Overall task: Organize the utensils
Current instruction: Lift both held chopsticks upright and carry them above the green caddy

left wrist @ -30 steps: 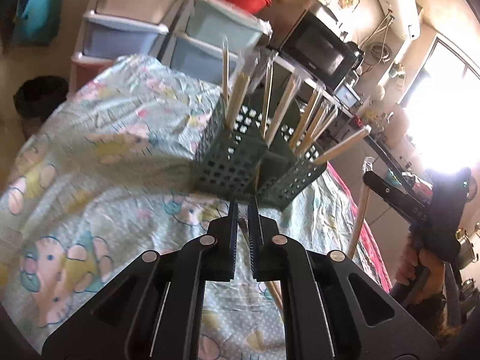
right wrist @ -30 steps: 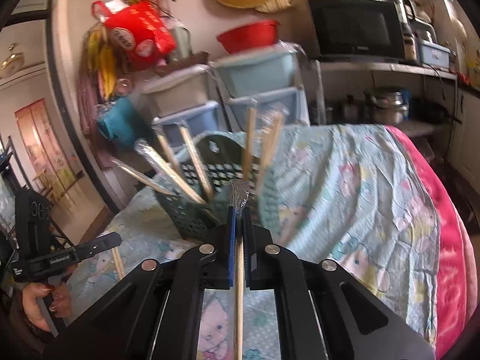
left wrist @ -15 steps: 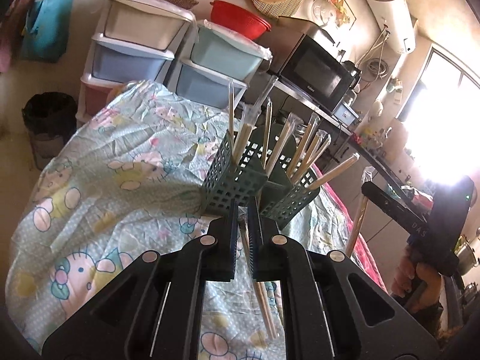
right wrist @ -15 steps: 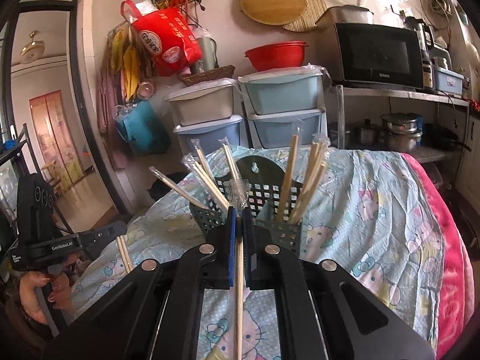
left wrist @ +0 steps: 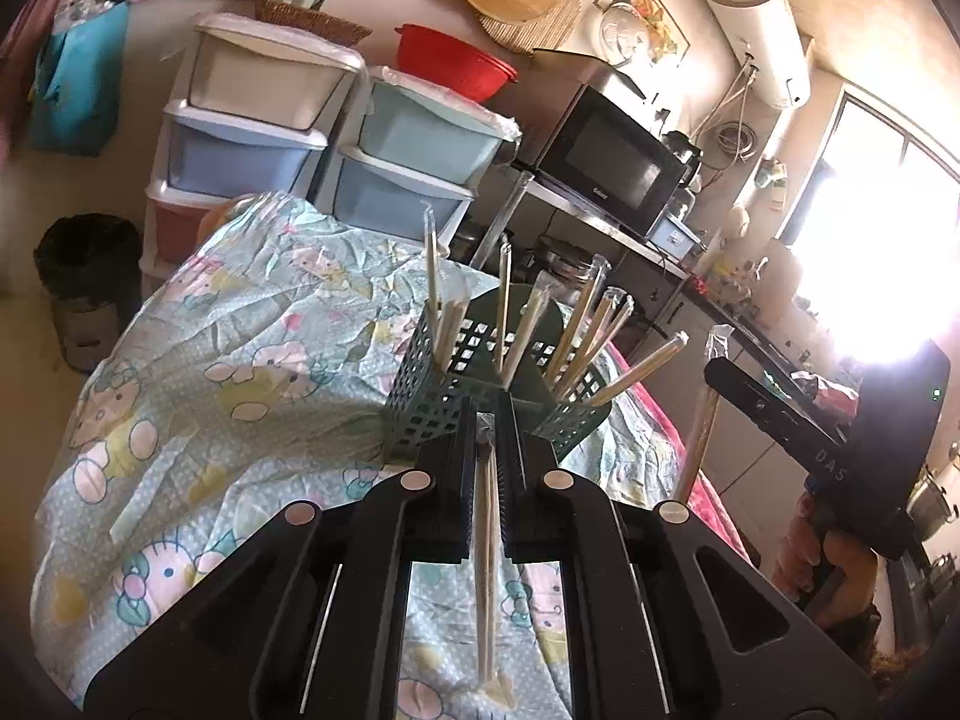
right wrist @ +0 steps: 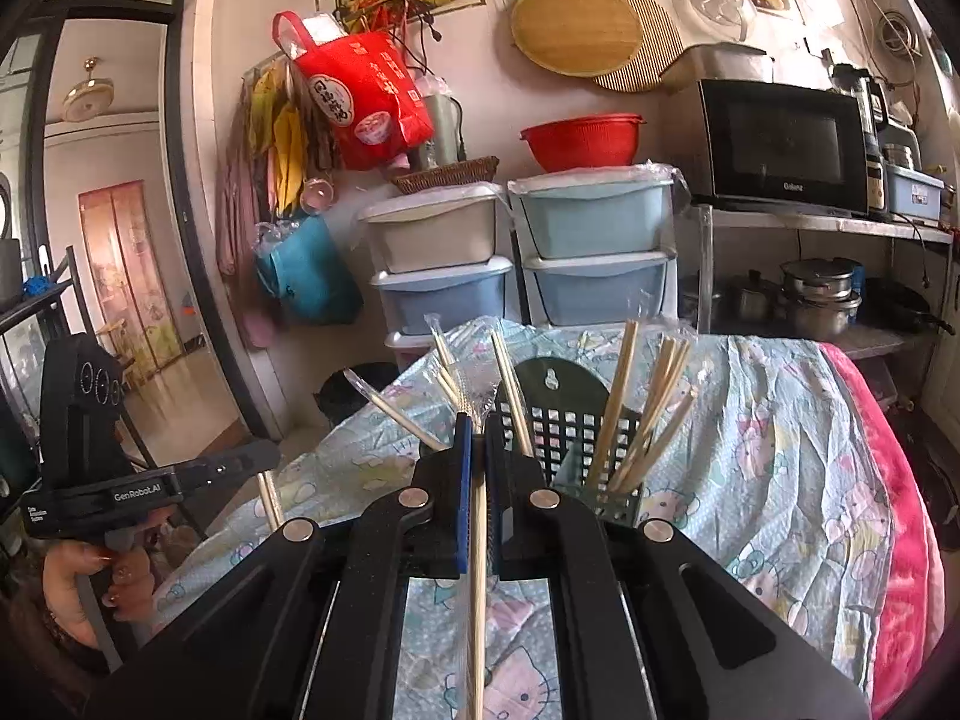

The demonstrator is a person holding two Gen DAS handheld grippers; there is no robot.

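Each gripper, left gripper (left wrist: 485, 450) and right gripper (right wrist: 478, 450), is clamped on light, stiff, slippery wrapped chopsticks (right wrist: 477, 570); grip mid-shaft, basket (right wrist: 576, 438) at twelve o'clock.

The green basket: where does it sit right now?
The basket stands on the cartoon-print cloth, mid-frame in both views, just beyond each gripper's fingers.

A dark green perforated plastic utensil basket (right wrist: 570, 438) holding pale tan wooden chopsticks (right wrist: 624, 402) stands on a light blue cartoon-cat-print cloth (right wrist: 774, 420) edged in bright pink, and behind the basket sit pale blue and cream plastic drawer bins (right wrist: 591, 252) topped by a red plastic bowl (right wrist: 582, 141).
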